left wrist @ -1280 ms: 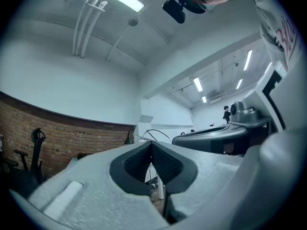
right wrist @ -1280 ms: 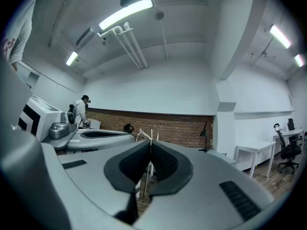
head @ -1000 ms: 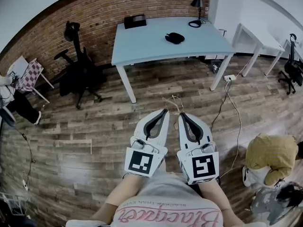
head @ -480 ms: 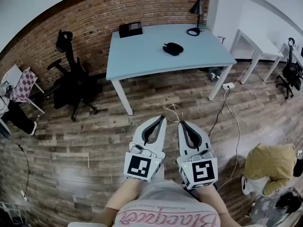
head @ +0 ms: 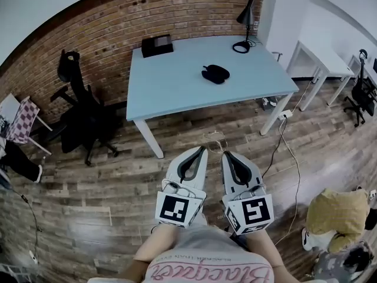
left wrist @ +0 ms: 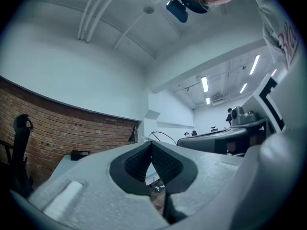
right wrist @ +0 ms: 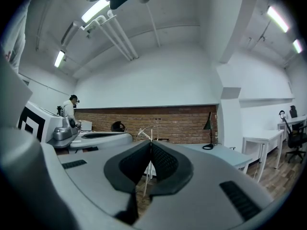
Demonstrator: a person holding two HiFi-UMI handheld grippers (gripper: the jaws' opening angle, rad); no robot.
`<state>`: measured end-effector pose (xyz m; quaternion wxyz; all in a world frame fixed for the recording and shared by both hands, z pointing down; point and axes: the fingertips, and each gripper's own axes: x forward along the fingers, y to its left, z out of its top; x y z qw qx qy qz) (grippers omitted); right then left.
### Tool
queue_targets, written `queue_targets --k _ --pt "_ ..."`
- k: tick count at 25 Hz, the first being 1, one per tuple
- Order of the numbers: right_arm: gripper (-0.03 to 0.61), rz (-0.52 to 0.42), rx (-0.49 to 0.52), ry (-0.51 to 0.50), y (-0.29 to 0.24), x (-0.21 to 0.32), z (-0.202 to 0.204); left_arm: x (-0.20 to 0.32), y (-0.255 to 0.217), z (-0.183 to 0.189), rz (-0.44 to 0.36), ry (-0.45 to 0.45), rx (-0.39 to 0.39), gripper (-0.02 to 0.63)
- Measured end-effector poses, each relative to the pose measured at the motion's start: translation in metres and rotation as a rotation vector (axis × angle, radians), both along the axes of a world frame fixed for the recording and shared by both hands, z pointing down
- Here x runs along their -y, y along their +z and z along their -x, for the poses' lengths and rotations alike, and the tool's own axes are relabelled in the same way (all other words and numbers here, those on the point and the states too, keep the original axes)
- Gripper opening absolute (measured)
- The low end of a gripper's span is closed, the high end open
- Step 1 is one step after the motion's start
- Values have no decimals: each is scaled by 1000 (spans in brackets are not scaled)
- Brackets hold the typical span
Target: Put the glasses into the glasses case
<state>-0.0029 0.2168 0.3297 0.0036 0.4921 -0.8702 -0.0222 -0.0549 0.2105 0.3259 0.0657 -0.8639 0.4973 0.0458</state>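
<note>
Thin wire-framed glasses point(head: 215, 138) hang over the wooden floor between the tips of my two grippers. The left gripper point(head: 204, 149) and the right gripper point(head: 225, 154) point forward side by side, close to my body. Each has its jaws closed on a thin wire of the frame. That wire sticks out past the tips of the left gripper point(left wrist: 151, 144) and of the right gripper point(right wrist: 150, 143). A black glasses case point(head: 215, 73) lies on the light blue table point(head: 177, 84), well ahead of both grippers.
On the table's far edge stand a black box point(head: 156, 45) and a black desk lamp point(head: 244, 17). A black office chair point(head: 76, 117) is left of the table by the brick wall. A cable point(head: 291, 152) runs over the floor at right, near a yellowish bundle point(head: 336, 212). White desks point(head: 324, 52) stand further right.
The table and case have come nearer and lower in the head view as I moved toward them. Both grippers keep the same pose, with the glasses between them.
</note>
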Motion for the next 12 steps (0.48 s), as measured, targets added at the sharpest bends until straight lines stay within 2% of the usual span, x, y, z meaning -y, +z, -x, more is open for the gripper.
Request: queue_targets --k 5,12 --pt "12 -3 -6 25 -6 55 12 55 -3 6 -6 42 4 6" --pt "12 8 -15 46 -5 113 28 113 10 21 43 57 -14 6"
